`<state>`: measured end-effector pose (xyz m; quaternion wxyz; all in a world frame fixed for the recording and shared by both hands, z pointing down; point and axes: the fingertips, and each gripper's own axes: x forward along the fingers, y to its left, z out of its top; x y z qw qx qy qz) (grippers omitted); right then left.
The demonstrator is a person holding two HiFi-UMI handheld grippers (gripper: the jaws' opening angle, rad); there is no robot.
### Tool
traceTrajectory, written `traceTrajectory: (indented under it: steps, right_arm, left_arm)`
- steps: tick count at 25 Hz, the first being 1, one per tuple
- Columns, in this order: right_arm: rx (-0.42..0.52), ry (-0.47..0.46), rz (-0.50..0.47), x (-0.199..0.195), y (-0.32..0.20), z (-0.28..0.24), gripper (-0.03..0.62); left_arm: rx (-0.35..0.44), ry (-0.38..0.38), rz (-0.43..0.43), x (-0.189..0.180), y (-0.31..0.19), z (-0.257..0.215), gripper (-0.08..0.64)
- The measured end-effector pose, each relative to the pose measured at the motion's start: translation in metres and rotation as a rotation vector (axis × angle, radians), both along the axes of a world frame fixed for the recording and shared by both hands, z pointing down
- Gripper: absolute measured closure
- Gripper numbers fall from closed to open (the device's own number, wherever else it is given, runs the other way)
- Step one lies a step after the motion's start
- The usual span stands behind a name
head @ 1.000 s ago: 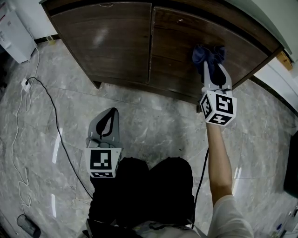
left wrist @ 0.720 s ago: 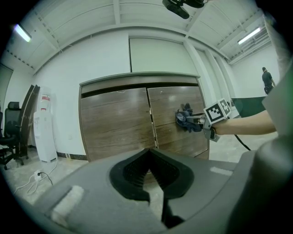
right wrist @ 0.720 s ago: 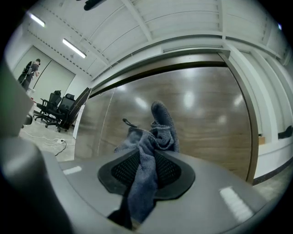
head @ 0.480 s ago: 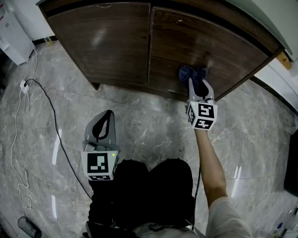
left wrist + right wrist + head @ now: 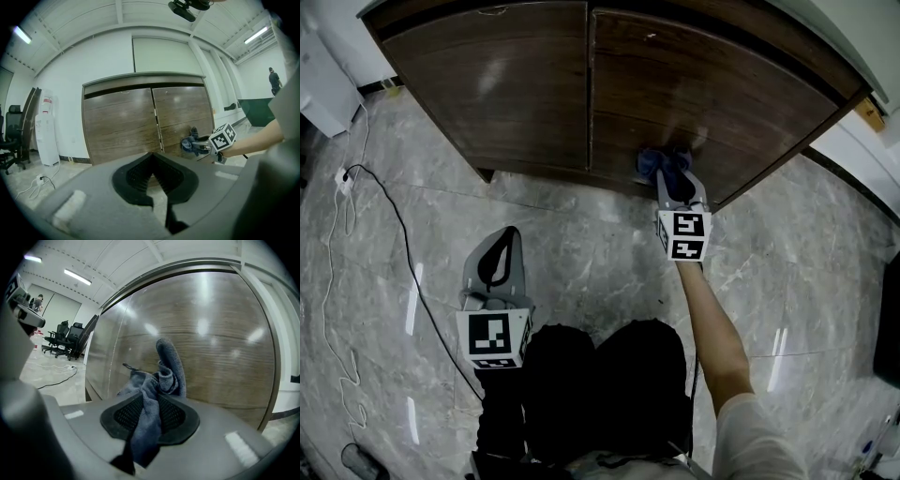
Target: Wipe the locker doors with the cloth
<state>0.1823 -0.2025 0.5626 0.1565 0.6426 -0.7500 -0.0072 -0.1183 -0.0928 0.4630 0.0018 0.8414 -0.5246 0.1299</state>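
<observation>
The locker has two dark wood doors, a left door [image 5: 497,84] and a right door [image 5: 712,94]. A blue cloth [image 5: 659,163] is pressed against the lower part of the right door, close to the seam between the doors. My right gripper [image 5: 670,178] is shut on the cloth, which bunches between its jaws [image 5: 149,404] and sticks up against the wood as a fold [image 5: 166,362]. My left gripper [image 5: 500,246] hangs low over the floor, well short of the locker, shut with nothing in it. From the left gripper view, the cloth [image 5: 190,143] shows on the right door [image 5: 180,115].
A white appliance [image 5: 323,84] stands left of the locker. A power strip [image 5: 344,175] and a black cable [image 5: 408,262] lie on the marble floor at left. The person's dark legs [image 5: 609,384] are at the bottom. Office chairs [image 5: 65,338] stand far off.
My right gripper has dragged the cloth down and to the left across the right door, toward its lower edge near the seam. The left gripper has barely moved.
</observation>
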Motion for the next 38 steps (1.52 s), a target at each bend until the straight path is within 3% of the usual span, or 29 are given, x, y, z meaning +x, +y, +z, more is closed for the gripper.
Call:
traceTrajectory:
  steps: [12,21,38]
  right_arm:
    - [-0.129,-0.009,-0.023,-0.011,-0.002,0.063,0.495]
    - [-0.174,-0.026,-0.036,-0.018,-0.004,0.074,0.495]
    - [0.002,-0.027,-0.058,-0.039,-0.014,-0.027,0.495]
  left_arm:
    - [-0.002,-0.009,-0.01,-0.004,-0.001,0.002,0.56]
    - [-0.005,-0.013,-0.002,-0.001,0.0,0.002,0.56]
    - [0.006,0.001,-0.009,-0.009,0.006,-0.004,0.56]
